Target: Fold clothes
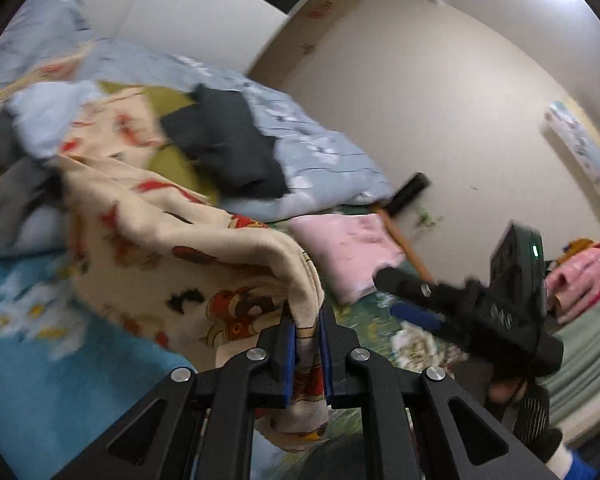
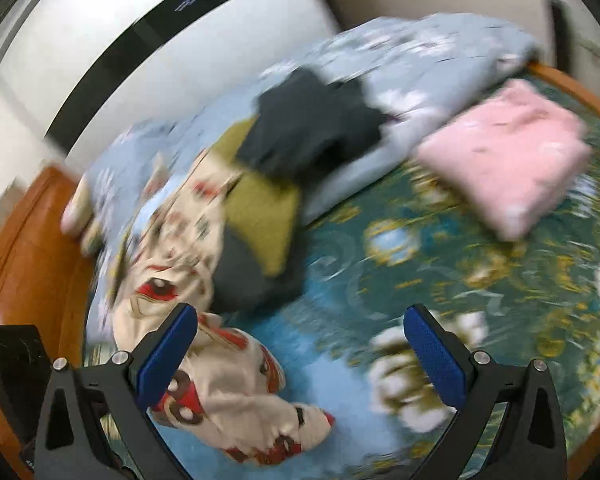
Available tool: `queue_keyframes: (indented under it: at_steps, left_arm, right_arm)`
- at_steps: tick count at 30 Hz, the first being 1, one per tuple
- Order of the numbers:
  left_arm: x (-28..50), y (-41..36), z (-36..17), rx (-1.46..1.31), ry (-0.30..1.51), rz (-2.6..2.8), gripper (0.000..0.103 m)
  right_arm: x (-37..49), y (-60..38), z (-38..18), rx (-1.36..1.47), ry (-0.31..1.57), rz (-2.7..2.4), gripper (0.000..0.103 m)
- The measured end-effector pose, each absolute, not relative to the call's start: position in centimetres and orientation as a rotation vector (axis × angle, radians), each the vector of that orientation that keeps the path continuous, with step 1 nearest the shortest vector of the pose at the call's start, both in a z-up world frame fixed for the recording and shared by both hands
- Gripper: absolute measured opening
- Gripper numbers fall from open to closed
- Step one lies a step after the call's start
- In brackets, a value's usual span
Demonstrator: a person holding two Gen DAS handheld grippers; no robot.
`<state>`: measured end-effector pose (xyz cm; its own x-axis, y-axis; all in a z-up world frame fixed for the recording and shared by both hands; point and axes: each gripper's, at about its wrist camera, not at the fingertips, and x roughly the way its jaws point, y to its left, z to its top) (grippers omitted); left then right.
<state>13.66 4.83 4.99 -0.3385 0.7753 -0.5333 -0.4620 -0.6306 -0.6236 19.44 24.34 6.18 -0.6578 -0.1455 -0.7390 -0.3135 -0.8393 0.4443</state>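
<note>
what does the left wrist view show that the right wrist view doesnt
Only the left wrist view: the left hand-held gripper shut on the cream cartoon-print garment, lifting its edge, plus the other device seen from outside and a pink pile at far right.

Only the right wrist view: the right hand-held gripper open and holding nothing, and the orange bed frame.

Both: the cartoon-print garment, the dark garment, the olive piece, the folded pink item and the blue floral duvet.
</note>
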Motion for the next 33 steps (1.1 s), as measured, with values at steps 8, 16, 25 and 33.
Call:
queue_keyframes:
  at_steps: [8,16,25,33]
  left_arm:
    - [8.4,12.5,-0.5,-1.36,-0.389,1.889,0.051]
    - [4.1,-0.6,-0.6,-1.33,-0.567,2.166,0.059]
    - [-3.7,-7.5,-5.9,-1.528,-0.924,2.238,0.059]
    - [-4.9,-7.7,-7.6,-1.563,-0.954,2.173,0.056]
  right_arm:
    - [22.2,30.1,5.9,-1.217,0.884,2.498,0.103]
    - [19.4,28.5,0.7,-1.557,0.656,2.487,0.102]
    - [12.4,21.5,-5.3,-1.956,0.323,2.485,0.085]
    - [9.5,18.8,-9.0,-2.083,0.095,2.386,0.017]
